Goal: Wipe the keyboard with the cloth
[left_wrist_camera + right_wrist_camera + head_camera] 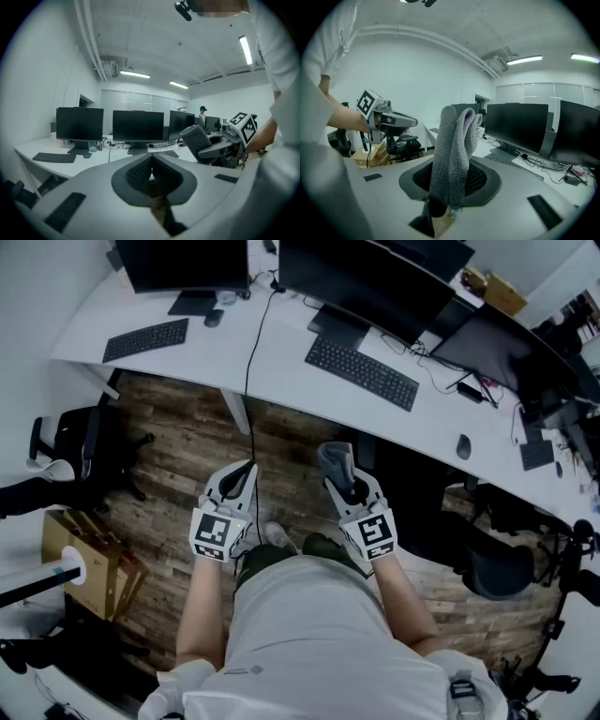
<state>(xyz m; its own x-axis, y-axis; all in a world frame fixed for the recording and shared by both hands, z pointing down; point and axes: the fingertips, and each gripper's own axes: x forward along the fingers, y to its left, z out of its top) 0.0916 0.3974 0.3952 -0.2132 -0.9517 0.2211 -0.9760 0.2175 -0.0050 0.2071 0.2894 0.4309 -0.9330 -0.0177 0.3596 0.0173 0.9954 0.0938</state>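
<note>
Pinching fuzzy grey folded cloth (451, 150), right hand-held gripper (450, 186)

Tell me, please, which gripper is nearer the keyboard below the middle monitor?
Right. The right gripper, holding the cloth, is over the floor directly before that keyboard; the left gripper sits farther left.

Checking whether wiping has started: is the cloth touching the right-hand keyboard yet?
Apart. The head view shows the grey cloth clamped in the right gripper over the wooden floor, short of the desk where the keyboard lies.
</note>
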